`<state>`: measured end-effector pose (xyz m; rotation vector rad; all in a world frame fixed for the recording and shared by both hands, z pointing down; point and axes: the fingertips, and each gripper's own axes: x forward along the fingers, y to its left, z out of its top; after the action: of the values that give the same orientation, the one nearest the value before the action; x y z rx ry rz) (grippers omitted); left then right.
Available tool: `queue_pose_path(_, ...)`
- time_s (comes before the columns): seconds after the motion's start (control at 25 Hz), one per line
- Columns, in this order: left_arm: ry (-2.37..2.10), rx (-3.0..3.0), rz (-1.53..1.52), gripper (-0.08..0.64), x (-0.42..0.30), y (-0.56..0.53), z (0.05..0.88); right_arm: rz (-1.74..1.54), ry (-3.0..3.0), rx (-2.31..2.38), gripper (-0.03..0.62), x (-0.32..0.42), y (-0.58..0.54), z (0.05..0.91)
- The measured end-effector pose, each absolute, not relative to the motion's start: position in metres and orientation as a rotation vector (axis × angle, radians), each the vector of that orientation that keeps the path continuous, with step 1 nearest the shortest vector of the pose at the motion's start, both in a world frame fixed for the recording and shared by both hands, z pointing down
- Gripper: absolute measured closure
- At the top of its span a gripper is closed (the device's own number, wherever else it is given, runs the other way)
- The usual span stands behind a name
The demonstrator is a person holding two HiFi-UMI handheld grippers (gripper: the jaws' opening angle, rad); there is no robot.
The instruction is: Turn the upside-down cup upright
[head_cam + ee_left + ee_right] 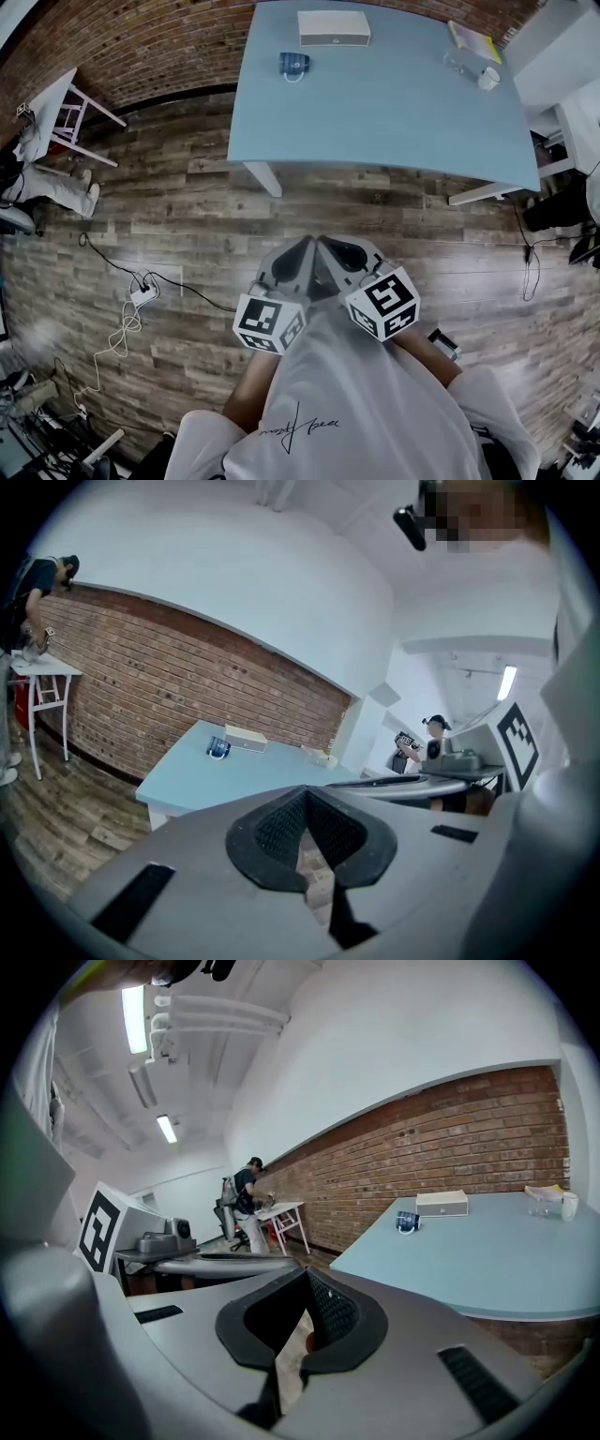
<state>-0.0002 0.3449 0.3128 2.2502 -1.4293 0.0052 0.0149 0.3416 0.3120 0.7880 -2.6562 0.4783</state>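
Note:
A dark blue cup [293,64] with a handle stands on the far left part of the light blue table [394,122]; it is too small to tell which way up it is. It also shows in the left gripper view as the cup [217,748] and in the right gripper view as the cup [407,1222]. My left gripper [302,247] and right gripper [329,247] are held side by side close to my body, over the wooden floor and well short of the table. Both are shut and hold nothing.
A white box [334,27] lies behind the cup. At the far right of the table are a clear glass [464,63], a white cup [488,79] and a yellow book [473,40]. A power strip [142,295] with cables lies on the floor at left. A person [42,186] is by a white side table [58,105].

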Motion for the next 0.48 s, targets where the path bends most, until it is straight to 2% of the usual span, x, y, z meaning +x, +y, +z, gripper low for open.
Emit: queue_pose_path(0.48, -1.440, 2.250, 0.010, 0.552, -0.021, 0.331, 0.315, 0.500, -2.648, 0.812, 0.571, -0.005, 0.328, 0.315)
